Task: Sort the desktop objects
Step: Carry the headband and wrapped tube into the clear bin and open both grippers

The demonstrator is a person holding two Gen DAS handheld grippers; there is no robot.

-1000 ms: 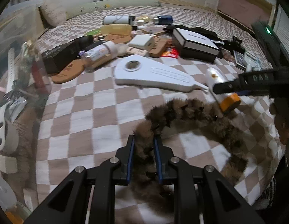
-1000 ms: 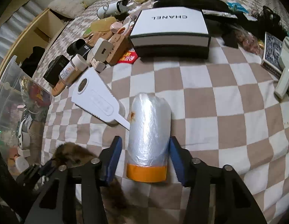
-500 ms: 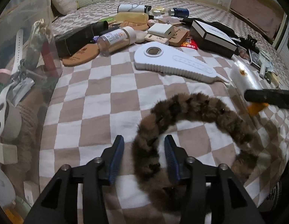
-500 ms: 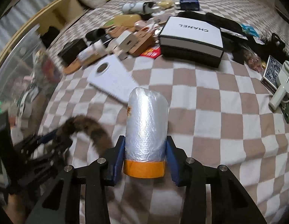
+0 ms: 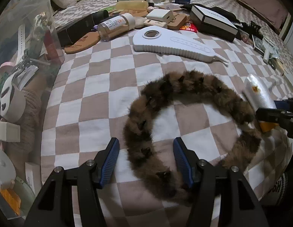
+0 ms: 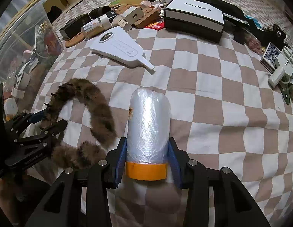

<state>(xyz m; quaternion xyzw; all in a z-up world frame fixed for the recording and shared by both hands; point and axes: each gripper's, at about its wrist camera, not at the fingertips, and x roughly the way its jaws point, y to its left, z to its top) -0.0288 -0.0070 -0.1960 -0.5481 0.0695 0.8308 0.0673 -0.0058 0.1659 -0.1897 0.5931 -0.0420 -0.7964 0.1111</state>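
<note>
1. The right gripper [image 6: 148,162] is clenched on the plastic-film roll [image 6: 148,128], raised just above the checkered bedspread [image 6: 212,98].
2. The left gripper [image 5: 146,160] is released, straddling the furry headband [image 5: 184,102] lying on the bedspread.
3. Next, judging by the bin's contents: carry the roll to the clear storage bin [image 5: 23,60].

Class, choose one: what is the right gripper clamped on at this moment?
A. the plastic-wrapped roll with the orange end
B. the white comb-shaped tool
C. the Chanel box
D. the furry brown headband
A: the right gripper has both blue pads pressed against the plastic-wrapped roll.
</note>
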